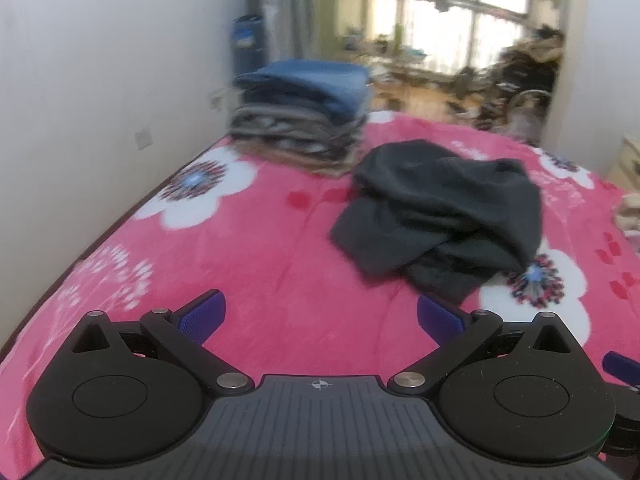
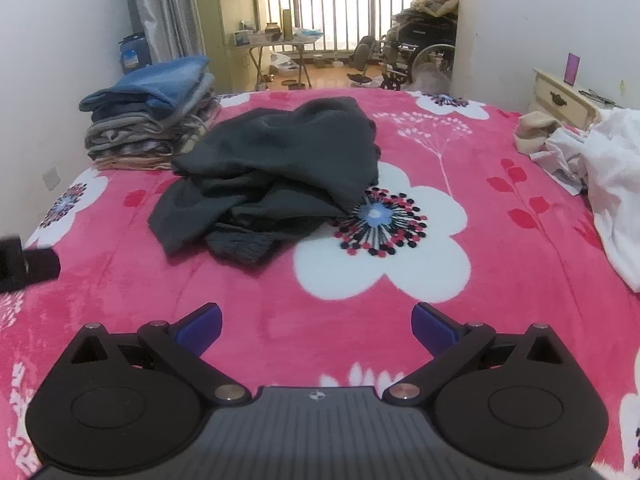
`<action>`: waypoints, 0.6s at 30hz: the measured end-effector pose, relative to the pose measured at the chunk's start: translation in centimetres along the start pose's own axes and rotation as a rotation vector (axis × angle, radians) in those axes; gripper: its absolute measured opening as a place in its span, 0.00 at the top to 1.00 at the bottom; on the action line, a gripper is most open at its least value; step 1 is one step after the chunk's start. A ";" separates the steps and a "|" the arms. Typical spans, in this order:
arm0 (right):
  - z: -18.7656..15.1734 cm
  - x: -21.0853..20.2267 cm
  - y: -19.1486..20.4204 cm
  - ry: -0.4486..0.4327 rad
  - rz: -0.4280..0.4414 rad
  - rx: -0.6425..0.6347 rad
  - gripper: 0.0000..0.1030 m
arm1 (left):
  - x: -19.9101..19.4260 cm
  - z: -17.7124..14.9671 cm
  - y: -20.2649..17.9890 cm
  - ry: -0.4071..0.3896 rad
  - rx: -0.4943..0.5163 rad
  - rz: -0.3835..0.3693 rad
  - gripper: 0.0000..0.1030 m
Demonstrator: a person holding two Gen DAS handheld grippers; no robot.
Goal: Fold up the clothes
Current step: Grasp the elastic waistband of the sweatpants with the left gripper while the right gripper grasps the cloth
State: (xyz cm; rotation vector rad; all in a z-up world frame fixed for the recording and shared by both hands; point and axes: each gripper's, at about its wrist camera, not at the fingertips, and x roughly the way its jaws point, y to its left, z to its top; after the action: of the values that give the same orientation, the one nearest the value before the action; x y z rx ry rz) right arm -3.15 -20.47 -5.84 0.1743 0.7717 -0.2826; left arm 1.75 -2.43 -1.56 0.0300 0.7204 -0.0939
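Observation:
A crumpled dark grey garment (image 1: 436, 212) lies in a heap on the pink flowered bed cover (image 1: 260, 248); it also shows in the right wrist view (image 2: 272, 176). My left gripper (image 1: 320, 316) is open and empty, low over the cover, short of the garment and a little to its left. My right gripper (image 2: 316, 326) is open and empty over the cover (image 2: 500, 240), with the garment ahead and to the left. The edge of the left gripper (image 2: 28, 264) shows at the far left of the right wrist view.
A stack of folded clothes (image 2: 152, 116) with a blue one on top stands at the bed's far left by the wall, also in the left wrist view (image 1: 304, 120). White unfolded laundry (image 2: 600, 168) lies on the right edge. A cream bedside cabinet (image 2: 564, 98) stands behind it.

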 end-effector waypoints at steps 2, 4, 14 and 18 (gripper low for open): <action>0.2 0.4 -1.1 -0.027 -0.011 0.001 0.00 | 1.3 0.2 -0.5 -0.014 0.015 -0.031 0.00; 0.5 0.8 -2.2 -0.063 -0.015 -0.005 0.00 | 3.1 0.1 -1.1 -0.018 0.041 -0.062 0.00; 3.0 5.2 -6.9 -0.091 0.142 0.069 0.06 | 9.7 -3.7 -6.3 -0.042 0.456 -0.214 0.03; 4.0 7.7 -8.1 -0.039 0.238 0.128 0.18 | 12.3 -4.2 -8.3 -0.044 0.545 -0.255 0.14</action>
State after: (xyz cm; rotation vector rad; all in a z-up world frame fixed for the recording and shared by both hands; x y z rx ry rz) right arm 2.17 -30.65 -8.91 0.3775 0.6865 -0.1095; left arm 7.38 -11.35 -12.74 0.4558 0.6349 -0.5314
